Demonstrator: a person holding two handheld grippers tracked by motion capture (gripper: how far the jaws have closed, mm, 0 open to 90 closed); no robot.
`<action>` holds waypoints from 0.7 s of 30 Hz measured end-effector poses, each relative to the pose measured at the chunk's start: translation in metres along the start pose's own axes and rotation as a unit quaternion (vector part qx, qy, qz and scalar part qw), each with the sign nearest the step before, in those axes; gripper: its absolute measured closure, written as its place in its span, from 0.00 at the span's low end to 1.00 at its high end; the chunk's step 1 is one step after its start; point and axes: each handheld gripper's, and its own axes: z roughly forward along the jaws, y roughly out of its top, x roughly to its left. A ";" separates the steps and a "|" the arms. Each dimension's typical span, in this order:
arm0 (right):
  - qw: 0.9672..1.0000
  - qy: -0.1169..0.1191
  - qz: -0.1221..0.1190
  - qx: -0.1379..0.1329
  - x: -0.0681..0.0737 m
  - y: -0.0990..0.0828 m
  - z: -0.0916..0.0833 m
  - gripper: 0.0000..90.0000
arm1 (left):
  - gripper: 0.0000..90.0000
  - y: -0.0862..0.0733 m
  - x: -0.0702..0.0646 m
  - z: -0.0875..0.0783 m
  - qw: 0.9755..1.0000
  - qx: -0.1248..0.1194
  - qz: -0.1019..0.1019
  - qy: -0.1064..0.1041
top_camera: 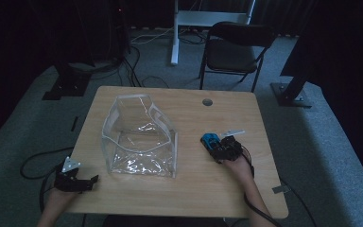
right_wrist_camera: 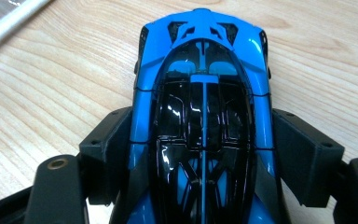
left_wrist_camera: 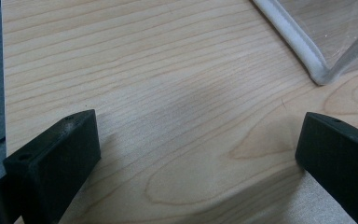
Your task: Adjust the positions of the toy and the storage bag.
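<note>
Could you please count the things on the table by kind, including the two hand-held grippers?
Blue toy car: 1
Clear plastic pouch: 1
White flat piece beyond the car: 1
Grippers, left gripper and right gripper: 2
Total: 5

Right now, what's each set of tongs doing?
Left tongs: open, nothing between them, over bare table.
Right tongs: either side of the blue toy car, apparently gripping it.
</note>
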 end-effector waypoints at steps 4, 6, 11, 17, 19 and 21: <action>1.000 0.001 -0.010 0.000 -0.001 0.000 -0.008 0.30 | 0.00 0.000 0.000 0.000 1.000 0.000 0.000 0.000; 1.000 -0.002 -0.014 -0.002 -0.001 -0.002 -0.012 0.30 | 0.00 0.000 0.000 0.000 1.000 0.000 0.000 0.000; 1.000 -0.002 -0.012 -0.013 -0.001 -0.011 -0.029 0.30 | 0.00 0.000 0.000 0.000 1.000 0.000 0.000 0.000; 1.000 0.000 -0.020 -0.018 0.002 -0.033 -0.058 0.30 | 0.00 0.000 0.000 0.000 1.000 0.000 0.000 0.000; 0.999 -0.008 -0.030 -0.015 0.006 -0.042 -0.070 0.30 | 0.00 0.000 0.000 0.000 1.000 0.000 0.000 0.000; 0.999 -0.010 -0.034 -0.015 0.009 -0.053 -0.081 0.30 | 0.00 0.000 0.000 0.000 1.000 0.000 0.000 0.000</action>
